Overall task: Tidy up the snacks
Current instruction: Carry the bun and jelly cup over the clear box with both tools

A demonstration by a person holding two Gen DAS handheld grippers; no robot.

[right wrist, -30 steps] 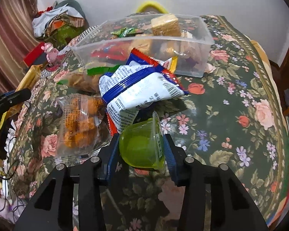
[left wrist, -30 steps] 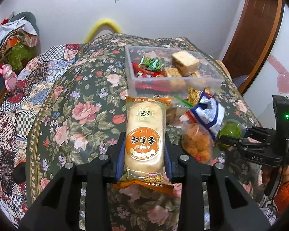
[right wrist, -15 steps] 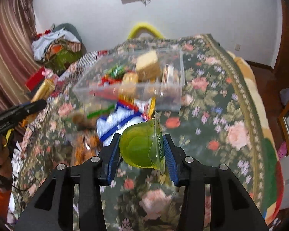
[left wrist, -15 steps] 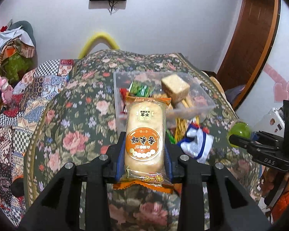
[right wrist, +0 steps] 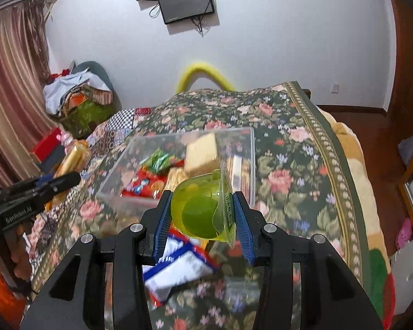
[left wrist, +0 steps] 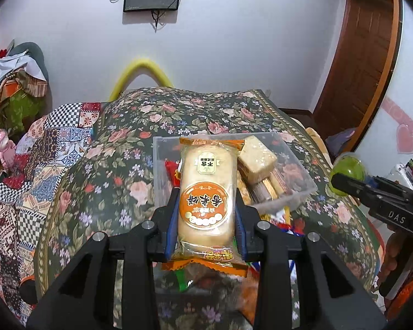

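Note:
My left gripper is shut on an orange-and-cream rice cake packet, held above the near edge of a clear plastic bin. The bin holds several snacks, among them a pale wrapped block. My right gripper is shut on a green jelly cup, held above the bin's near side. The right gripper also shows at the right of the left wrist view with the cup. The left gripper shows at the left of the right wrist view.
A floral cloth covers the table. A blue-and-white snack bag and other loose packets lie in front of the bin. A yellow chair back stands behind the table; a clothes pile is at the left.
Both grippers have lifted with their snacks and moved toward the bin. The table and loose packets have dropped lower in both views.

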